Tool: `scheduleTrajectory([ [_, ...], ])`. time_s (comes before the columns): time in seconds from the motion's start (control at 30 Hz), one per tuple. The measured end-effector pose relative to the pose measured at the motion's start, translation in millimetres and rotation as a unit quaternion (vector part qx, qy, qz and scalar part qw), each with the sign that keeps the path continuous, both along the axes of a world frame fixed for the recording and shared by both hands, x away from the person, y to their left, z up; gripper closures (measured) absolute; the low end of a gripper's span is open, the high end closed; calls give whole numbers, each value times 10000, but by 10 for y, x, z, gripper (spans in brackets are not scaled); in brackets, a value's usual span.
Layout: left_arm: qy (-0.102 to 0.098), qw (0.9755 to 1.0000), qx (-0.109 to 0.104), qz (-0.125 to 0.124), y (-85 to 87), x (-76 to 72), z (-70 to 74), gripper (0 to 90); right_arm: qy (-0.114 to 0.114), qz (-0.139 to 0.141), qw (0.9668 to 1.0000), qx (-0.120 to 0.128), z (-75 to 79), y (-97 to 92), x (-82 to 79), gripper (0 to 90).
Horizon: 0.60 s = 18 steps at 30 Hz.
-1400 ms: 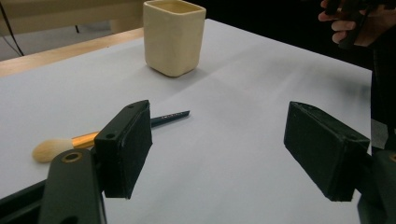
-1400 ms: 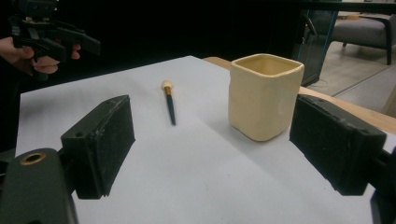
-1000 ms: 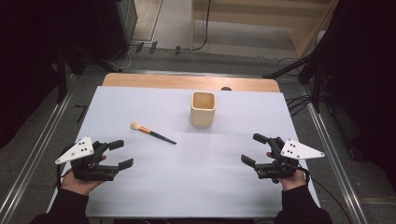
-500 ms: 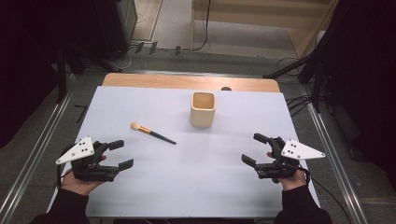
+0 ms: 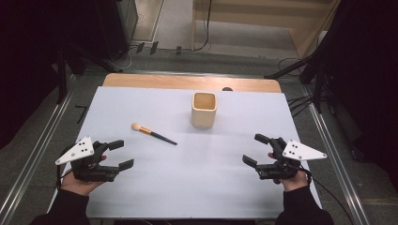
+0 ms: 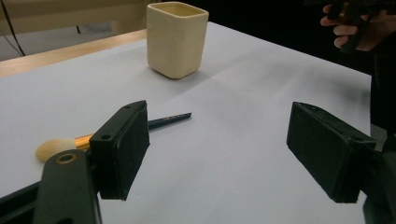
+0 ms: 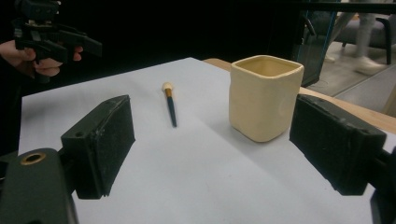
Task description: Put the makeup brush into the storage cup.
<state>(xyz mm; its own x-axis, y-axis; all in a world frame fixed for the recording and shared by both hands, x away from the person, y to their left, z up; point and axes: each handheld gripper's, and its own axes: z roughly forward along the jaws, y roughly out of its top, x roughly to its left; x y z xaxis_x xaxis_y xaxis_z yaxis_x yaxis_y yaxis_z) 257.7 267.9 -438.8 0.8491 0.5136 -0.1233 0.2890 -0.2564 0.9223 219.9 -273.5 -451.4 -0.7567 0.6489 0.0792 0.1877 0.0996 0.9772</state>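
Surface (image 5: 197, 187): white sheet over a wooden top; a strip of bare wood shows along the far edge.
Cup (image 5: 204, 109): cream, squarish with rounded corners, upright and open at the top, standing toward the far middle of the surface. In the left gripper view (image 6: 176, 38) it sits beyond the jaws; in the right gripper view (image 7: 264, 97) it stands between the jaws' lines of sight, nearer the right-hand jaw.
Brush (image 5: 153, 133): lies flat on the surface, left of the cup and apart from it, pale tuft toward the far left, gold ferrule, dark handle pointing toward the near right. In the left gripper view (image 6: 170, 118) part of it is hidden behind one jaw; in the right gripper view (image 7: 170, 105) it lies lengthwise, tuft at the far end.
Left gripper (image 5: 118, 154): held in a hand at the near left of the surface, jaws spread wide, nothing between them; near the brush but not touching it.
Right gripper (image 5: 256, 150): held in a hand at the near right, jaws spread wide and empty, well apart from cup and brush.
Sleeves: dark, entering from the bottom edge of the high view.
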Motion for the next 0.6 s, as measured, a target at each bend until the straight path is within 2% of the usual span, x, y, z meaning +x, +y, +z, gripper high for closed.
scheduleTrajectory([
  [0.23, -32, 10000, 18, 20, 3, 5, 4, 218, -2, 2, 10000, 10, 1, 2, 0, 147],
  [0.6, -100, 9996, -76, 243, -13, 101, 47, 222, 19, -14, 9999, 117, 3, -3, 8, 148],
])
